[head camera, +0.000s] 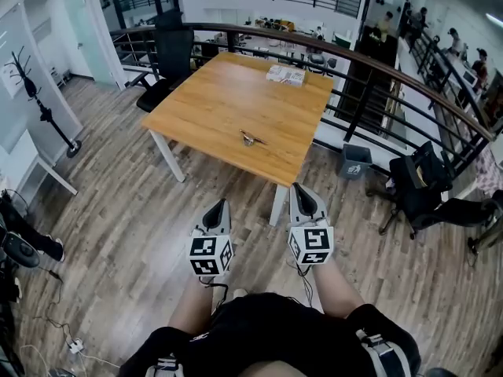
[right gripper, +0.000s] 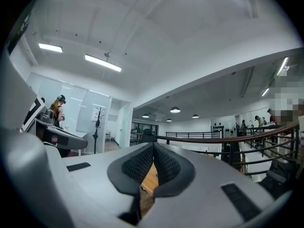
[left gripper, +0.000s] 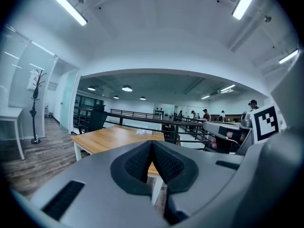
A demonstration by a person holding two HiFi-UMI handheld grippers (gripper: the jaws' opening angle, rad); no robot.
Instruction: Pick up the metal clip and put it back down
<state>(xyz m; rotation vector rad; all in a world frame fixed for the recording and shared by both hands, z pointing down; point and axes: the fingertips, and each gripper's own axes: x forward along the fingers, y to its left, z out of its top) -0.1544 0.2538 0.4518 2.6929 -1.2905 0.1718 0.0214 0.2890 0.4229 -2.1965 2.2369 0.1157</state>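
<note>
The small metal clip (head camera: 250, 138) lies on the wooden table (head camera: 220, 104), near its front edge. Both grippers hang in front of the table, above the floor and well short of the clip. My left gripper (head camera: 220, 203) is shut with nothing in it; in the left gripper view its pads (left gripper: 152, 144) meet at the tips. My right gripper (head camera: 297, 187) is also shut and empty, its pads (right gripper: 153, 147) touching. The clip is too small to make out in either gripper view.
A white packet (head camera: 284, 75) lies at the table's far right. A black chair (head camera: 169, 61) stands at the far left corner. A curved railing (head camera: 377, 69) runs behind and to the right. A bin (head camera: 354, 161) and another chair (head camera: 420, 183) stand at right. A coat stand (head camera: 43, 108) is left.
</note>
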